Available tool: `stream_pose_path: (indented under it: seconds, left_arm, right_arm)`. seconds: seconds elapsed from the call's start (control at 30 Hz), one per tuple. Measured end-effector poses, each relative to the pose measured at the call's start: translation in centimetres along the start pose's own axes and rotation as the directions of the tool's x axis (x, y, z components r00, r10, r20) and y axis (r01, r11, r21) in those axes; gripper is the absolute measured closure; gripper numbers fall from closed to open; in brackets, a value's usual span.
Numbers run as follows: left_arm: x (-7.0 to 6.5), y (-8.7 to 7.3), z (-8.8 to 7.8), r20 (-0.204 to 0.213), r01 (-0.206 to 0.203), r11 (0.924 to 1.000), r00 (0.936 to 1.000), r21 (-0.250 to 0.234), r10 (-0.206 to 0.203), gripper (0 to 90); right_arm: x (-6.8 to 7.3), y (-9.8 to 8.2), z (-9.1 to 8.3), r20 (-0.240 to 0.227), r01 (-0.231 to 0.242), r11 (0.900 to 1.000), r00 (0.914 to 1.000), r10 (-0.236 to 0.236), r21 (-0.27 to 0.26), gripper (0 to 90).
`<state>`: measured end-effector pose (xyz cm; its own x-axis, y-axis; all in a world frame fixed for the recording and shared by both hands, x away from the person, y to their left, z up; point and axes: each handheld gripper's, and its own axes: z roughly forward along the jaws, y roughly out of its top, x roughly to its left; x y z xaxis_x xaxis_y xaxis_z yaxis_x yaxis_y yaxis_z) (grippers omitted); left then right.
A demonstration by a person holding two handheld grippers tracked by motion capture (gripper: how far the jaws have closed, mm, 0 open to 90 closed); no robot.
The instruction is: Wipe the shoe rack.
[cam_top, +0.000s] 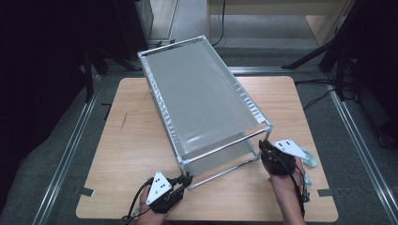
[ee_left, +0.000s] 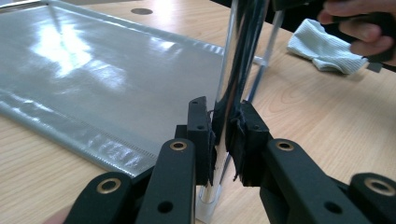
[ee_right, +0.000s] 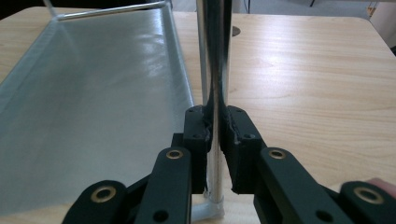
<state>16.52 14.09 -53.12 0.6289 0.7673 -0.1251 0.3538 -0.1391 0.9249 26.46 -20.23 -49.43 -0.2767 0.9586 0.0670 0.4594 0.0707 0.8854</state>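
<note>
The high view looks down on the table [cam_top: 122, 154] from above; both gripper views sit low and close, sharing the rack [cam_top: 202, 101].

Overhead light blows out glare patches on the shelf's grey fabric [ee_left: 70, 56]; room edges go dark, and the close-up jaws look soft.

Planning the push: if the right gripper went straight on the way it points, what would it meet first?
The right gripper is already shut on the rack's upright metal post; beyond it, probably bare table.
</note>
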Motion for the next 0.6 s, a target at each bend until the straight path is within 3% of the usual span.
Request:
stream_pose_path:
  seconds: [0.17, 0.3, 0.37, 0.4, 0.5, 0.53, 0.6]
  left_arm:
    - [-1.3, 0.0, 0.4, 0.029, -0.035, 0.9994, 0.9990, 0.003, 0.035, 79.9]
    - [-2.2, 0.1, 1.1, 0.053, -0.025, 0.9997, 0.9983, 0.008, 0.025, 80.0]
    - [-2.7, 0.3, 1.5, 0.057, -0.029, 0.9995, 0.9979, 0.007, 0.029, 80.1]
    - [-3.0, 0.3, 1.8, 0.063, -0.031, 0.9995, 0.9975, 0.009, 0.030, 80.1]
    - [-3.8, 0.5, 2.4, 0.082, -0.031, 0.9994, 0.9962, 0.012, 0.030, 79.5]
    - [-4.1, 0.5, 2.6, 0.089, -0.028, 0.9995, 0.9956, 0.010, 0.027, 79.5]
    - [-4.7, 0.7, 3.1, 0.090, -0.038, 0.9992, 0.9953, 0.013, 0.037, 79.5]
  right_arm:
    - [-0.1, 0.6, 1.2, 0.023, 0.022, 1.000, 0.9995, -0.021, -0.008, 81.4]
    - [0.0, 1.3, 3.1, 0.042, 0.016, 1.000, 0.9990, -0.015, -0.021, 81.6]
    - [-0.1, 2.5, 4.9, 0.024, 0.015, 1.000, 0.9996, -0.015, -0.004, 81.5]
    - [-0.1, 2.5, 4.9, 0.024, 0.015, 1.000, 0.9996, -0.015, -0.004, 81.5]
    - [-0.1, 3.8, 6.4, 0.012, 0.090, 0.995, 0.9959, -0.090, 0.037, 80.9]
    - [-0.1, 3.8, 6.4, 0.012, 0.090, 0.995, 0.9959, -0.090, 0.037, 80.9]
    - [-0.3, 3.9, 6.2, 0.019, 0.088, 0.996, 0.9958, -0.089, 0.033, 72.6]
